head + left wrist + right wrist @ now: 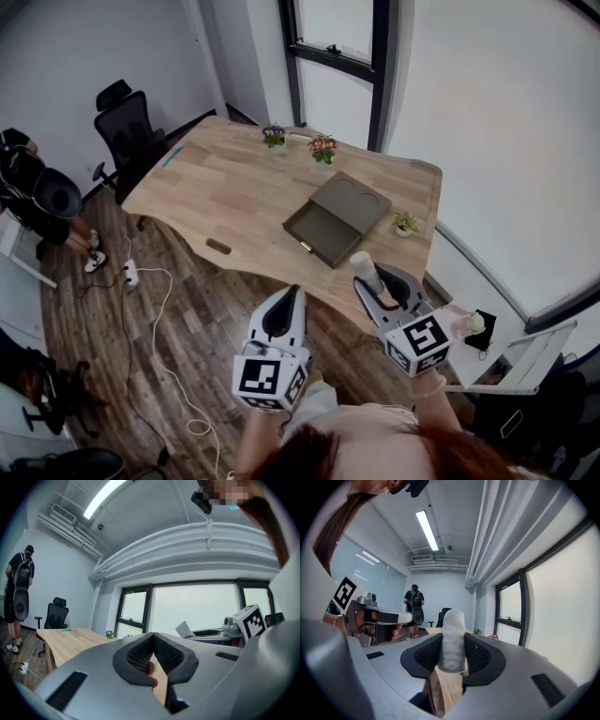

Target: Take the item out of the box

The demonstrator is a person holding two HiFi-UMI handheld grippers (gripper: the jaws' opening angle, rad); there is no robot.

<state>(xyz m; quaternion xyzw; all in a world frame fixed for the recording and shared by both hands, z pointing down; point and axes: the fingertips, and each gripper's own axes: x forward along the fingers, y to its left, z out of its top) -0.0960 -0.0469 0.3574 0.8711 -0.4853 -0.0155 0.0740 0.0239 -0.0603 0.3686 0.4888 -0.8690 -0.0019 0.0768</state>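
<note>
A dark olive box (323, 232) lies open on the wooden table (234, 187), its lid (352, 199) flat behind the tray. My right gripper (373, 278) is held up over the table's near edge and is shut on a white fuzzy roll (367, 270), which stands upright between the pads (453, 640). My left gripper (285, 312) hangs to the left, below the table edge, with its jaws shut (153, 656) and nothing between them.
Two small flower pots (274, 137) (322, 148) stand at the table's far edge and a small plant (405, 224) beside the box. A small dark object (218, 247) lies near the front edge. Black office chairs (127, 127) and a person (412, 604) are at the left; a cable (150, 319) runs over the floor.
</note>
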